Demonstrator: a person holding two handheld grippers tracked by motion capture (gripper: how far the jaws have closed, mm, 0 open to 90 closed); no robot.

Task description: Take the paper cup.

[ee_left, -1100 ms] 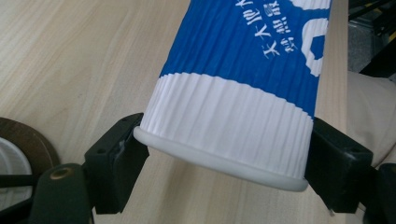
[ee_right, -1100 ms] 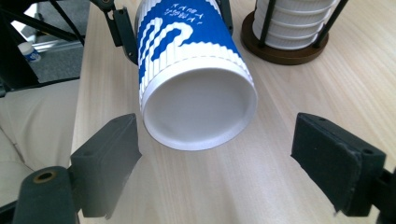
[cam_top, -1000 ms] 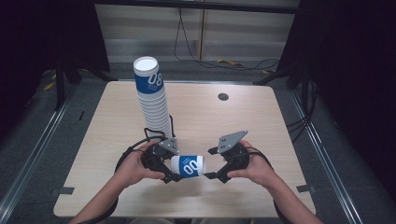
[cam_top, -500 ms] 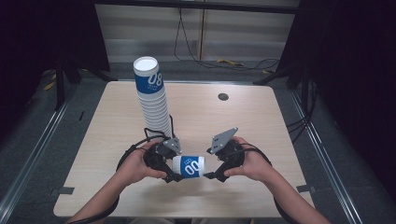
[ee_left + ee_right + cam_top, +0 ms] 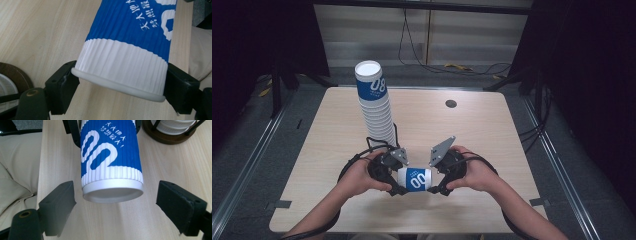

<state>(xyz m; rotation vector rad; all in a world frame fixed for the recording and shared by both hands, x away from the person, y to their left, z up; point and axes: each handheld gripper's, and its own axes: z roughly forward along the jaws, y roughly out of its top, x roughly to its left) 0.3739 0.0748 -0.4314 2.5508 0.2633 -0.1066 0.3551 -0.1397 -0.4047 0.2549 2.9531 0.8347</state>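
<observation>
Left tongs (image 5: 120,82) clamped on blue-and-white paper cup (image 5: 414,179) rim, right tongs (image 5: 116,202) wide, straddling its base untouched

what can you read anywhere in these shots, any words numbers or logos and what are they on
"08": large white digits on the blue band of the top cup of the cup stack.
"00", or perhaps "08" turned sideways: large white digits on the held cup.
White Chinese characters ending in "!": on the held cup's blue band, beside the digits; too unclear to quote with certainty.
Nothing else readable.
</observation>
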